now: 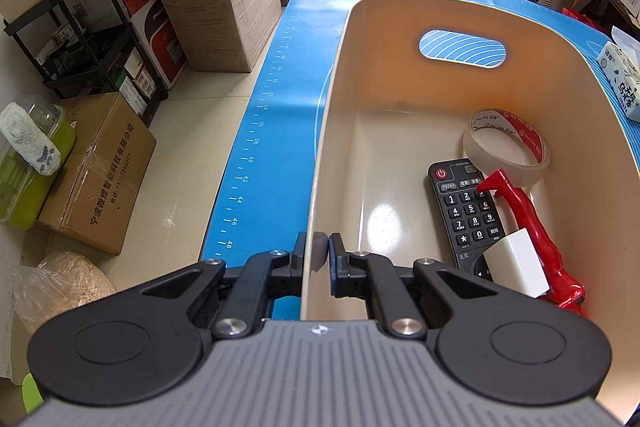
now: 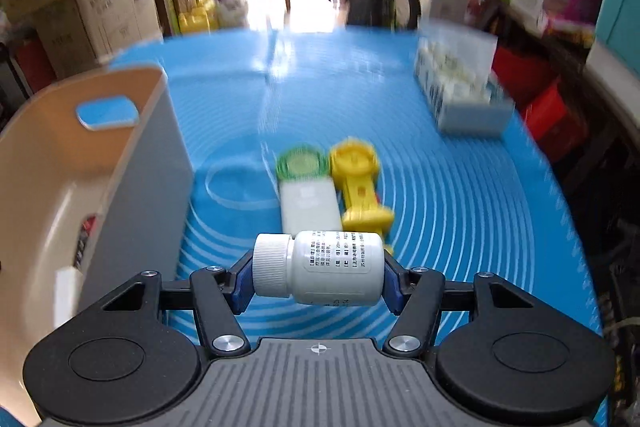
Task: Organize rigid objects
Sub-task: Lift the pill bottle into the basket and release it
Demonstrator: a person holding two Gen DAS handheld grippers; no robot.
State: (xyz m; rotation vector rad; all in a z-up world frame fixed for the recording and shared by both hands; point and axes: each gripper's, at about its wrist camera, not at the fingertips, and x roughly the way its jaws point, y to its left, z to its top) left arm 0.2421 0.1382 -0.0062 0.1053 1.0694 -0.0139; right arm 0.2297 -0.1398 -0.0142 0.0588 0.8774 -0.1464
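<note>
Left gripper [image 1: 322, 245] is pinched tight on the near side wall of the beige bin [image 1: 400, 11], one finger outside the wall and one inside, so it's basically clamping the rim. That bin sits on a blue mat [image 1: 280, 75] printed with ruler marks and white rings. Inside the bin, over on the right side of the floor, there's a black remote [image 1: 464, 211] lying flat, a roll of clear tape [image 1: 506, 143] beyond it up against the wall, a red plastic tool [image 1: 532, 227] lying partly over the remote, and a small white block [image 1: 516, 263] resting on top of the remote and the red thing. The rest of the bin floor is bare and shiny.

Right gripper [image 2: 318, 269] has a white pill bottle [image 2: 336, 267] sideways between its fingers, white ribbed cap pointing left, one pad on the cap end and one on the base. The bottle looks lifted clear of the mat [image 2: 460, 211]. This view is pretty blurry. Just past the bottle, two more things lie side by side on the mat: a white bottle with a green cap [image 2: 306, 187] and a yellow plastic piece [image 2: 360, 187], touching or nearly so. The bin [image 2: 120, 147] is off to the left. A white box of small items [image 2: 460, 87] sits farther back on the right.
</note>
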